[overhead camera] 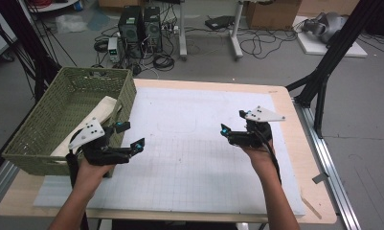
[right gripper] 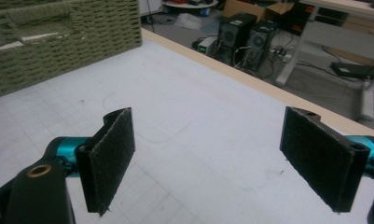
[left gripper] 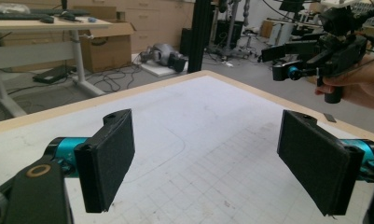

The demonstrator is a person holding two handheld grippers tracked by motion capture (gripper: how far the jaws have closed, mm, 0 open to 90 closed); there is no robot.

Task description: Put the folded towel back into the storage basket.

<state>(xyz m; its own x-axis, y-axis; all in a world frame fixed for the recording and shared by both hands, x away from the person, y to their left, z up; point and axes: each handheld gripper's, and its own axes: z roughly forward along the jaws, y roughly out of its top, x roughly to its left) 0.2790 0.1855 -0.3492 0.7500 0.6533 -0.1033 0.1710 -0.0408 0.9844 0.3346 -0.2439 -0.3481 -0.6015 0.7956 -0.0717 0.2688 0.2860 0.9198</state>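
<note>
Both hands hold grippers above a white gridded mat (overhead camera: 194, 143) on a wooden table. My left gripper (overhead camera: 132, 135) hovers beside the right wall of a green woven basket (overhead camera: 41, 122), jaws wide apart with nothing between them (left gripper: 212, 163). My right gripper (overhead camera: 232, 122) hangs over the mat's right half, open and empty as well (right gripper: 217, 163). The left gripper view shows the right gripper (left gripper: 287, 60) and its hand at the upper right. A pale cream folded cloth (overhead camera: 101, 112) lies inside the basket.
The basket (right gripper: 58, 37) stands at the table's left side, overhanging the mat's edge. Beyond the table lie computer towers (overhead camera: 139, 26), cables, cardboard boxes and a black frame post (overhead camera: 333, 52). A small grey piece (overhead camera: 320, 178) lies at the table's right edge.
</note>
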